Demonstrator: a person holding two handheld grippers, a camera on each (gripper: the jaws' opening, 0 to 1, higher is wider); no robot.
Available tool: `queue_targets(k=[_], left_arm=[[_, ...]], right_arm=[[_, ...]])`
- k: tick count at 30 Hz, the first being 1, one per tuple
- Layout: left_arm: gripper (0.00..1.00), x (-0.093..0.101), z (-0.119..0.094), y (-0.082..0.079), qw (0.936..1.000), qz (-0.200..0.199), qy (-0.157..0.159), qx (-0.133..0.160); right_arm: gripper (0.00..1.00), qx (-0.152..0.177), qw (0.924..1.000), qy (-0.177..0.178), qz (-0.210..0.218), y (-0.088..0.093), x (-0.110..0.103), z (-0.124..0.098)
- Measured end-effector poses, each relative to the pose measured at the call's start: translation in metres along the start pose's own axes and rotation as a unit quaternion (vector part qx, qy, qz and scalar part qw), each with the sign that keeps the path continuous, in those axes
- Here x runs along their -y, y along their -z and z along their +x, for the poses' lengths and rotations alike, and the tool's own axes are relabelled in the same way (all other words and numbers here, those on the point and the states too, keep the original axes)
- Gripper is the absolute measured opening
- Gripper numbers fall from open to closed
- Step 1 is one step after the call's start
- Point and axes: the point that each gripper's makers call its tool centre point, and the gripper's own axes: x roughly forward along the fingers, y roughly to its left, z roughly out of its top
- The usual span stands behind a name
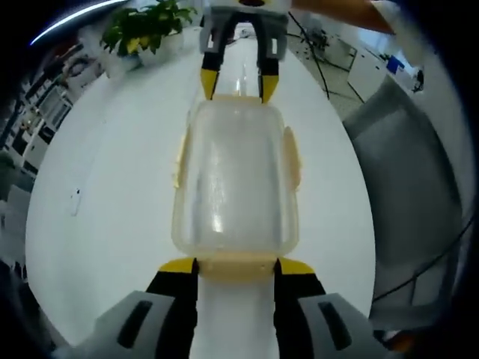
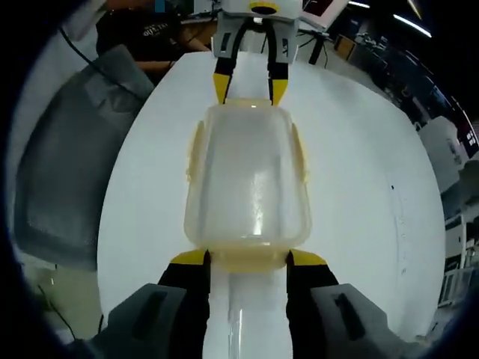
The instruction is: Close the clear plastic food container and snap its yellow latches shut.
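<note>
A round white worktop (image 1: pixel 112 187) carries the clear plastic food container (image 1: pixel 236 179) at its middle, lid on, with a potted plant (image 1: pixel 146 30) at the far edge beyond the container in the left gripper view and a grey chair (image 2: pixel 63 172) just beside the worktop. The left gripper (image 1: pixel 236 271) stands at one short end of the container and the right gripper (image 2: pixel 247 263) at the opposite end, facing each other, each with jaws spread apart and straddling the yellow latch (image 1: pixel 238 265) at its end without clamping it. The yellow side latches (image 1: pixel 292 157) lie against the container's long walls.
</note>
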Motion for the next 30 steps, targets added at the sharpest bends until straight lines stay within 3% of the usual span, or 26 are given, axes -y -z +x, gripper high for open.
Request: queue_targets(k=[6,12,22,30], left_arm=[[0.34,-0.003,-0.001,-0.035,0.9998,0.011,-0.019,-0.002],[0.34,-0.010,0.010,-0.077,0.9996,0.012,-0.025,0.002],[0.34,-0.026,0.047,-0.152,0.9995,0.015,-0.024,-0.010],[0.34,-0.034,0.076,-0.191,0.9996,0.015,-0.013,-0.022]], right_arm=[[0.37,0.001,0.9999,0.014,-0.006,0.021,0.004,-0.028],[0.37,-0.002,0.9997,0.022,-0.011,0.056,0.014,-0.054],[0.37,0.003,0.9996,0.027,-0.012,0.133,0.029,-0.084],[0.37,0.012,0.9997,0.022,-0.004,0.183,0.043,-0.098]])
